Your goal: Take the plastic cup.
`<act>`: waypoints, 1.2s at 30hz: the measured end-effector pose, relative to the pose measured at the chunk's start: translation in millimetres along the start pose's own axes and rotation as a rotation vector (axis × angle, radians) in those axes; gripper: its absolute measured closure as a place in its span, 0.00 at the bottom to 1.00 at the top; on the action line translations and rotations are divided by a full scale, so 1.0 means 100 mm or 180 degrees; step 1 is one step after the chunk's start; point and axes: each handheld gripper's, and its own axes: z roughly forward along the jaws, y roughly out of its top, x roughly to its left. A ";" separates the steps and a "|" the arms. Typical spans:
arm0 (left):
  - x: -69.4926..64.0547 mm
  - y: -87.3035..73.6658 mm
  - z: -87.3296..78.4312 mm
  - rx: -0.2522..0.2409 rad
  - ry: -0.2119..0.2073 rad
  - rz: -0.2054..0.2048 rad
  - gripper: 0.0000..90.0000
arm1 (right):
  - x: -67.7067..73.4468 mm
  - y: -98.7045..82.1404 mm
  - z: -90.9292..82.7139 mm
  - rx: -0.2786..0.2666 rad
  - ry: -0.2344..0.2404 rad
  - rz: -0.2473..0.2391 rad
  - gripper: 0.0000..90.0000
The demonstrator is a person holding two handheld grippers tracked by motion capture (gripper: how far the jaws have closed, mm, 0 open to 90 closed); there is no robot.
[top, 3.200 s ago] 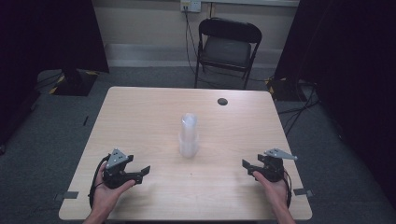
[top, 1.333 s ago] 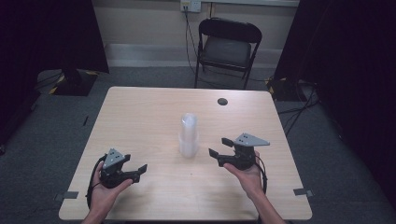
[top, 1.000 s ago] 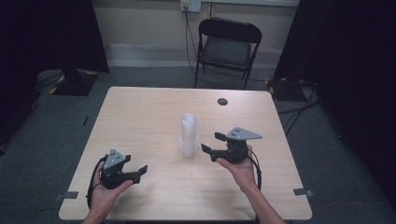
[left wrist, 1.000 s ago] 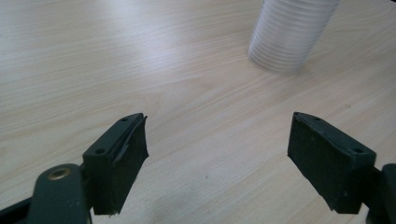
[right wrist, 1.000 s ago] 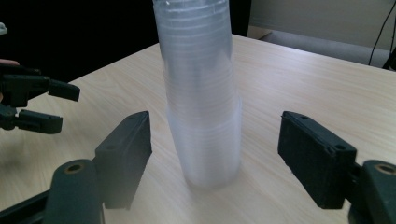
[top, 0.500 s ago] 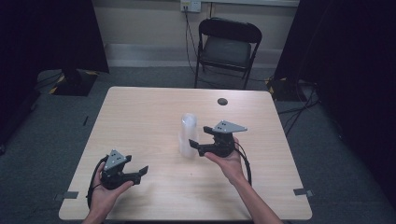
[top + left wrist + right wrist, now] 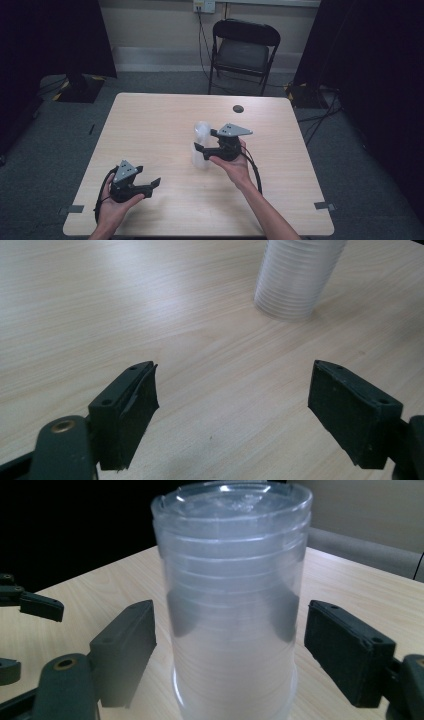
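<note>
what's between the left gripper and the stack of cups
Nothing but bare table. In the left gripper view, plain wood runs from the open left gripper up to the stack of cups; the high view shows the same.

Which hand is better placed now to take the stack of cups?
Right. The right gripper has its open jaws on both sides of the stack of cups; the left gripper rests open, far from it.

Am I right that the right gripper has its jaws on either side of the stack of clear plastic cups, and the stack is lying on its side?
Not quite. The right gripper does straddle the stack of clear plastic cups, but the stack stands upright, upside down, on the table, as the right gripper view shows.
</note>
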 end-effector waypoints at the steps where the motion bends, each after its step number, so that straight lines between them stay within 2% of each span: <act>1: 0.00 0.00 0.00 -0.0002 0.0002 0.0008 0.22 | -0.01 0.00 0.02 0.0015 -0.0012 0.0003 0.23; 4: 0.00 0.00 0.01 0.0007 -0.0010 0.0023 0.21 | -0.01 0.01 0.08 0.0029 -0.0008 0.0000 0.23; 8: -0.02 0.00 0.01 0.0013 -0.0031 0.0019 0.21 | -0.01 0.01 0.12 -0.0011 -0.0027 -0.0020 0.28; 17: -0.02 0.00 0.00 0.0006 -0.0044 0.0007 0.21 | -0.03 -0.02 0.21 0.0056 0.0030 0.0008 0.32; 36: -0.02 0.00 0.01 0.0021 -0.0046 0.0002 0.21 | -0.03 0.03 0.20 0.0037 0.0041 -0.0028 0.35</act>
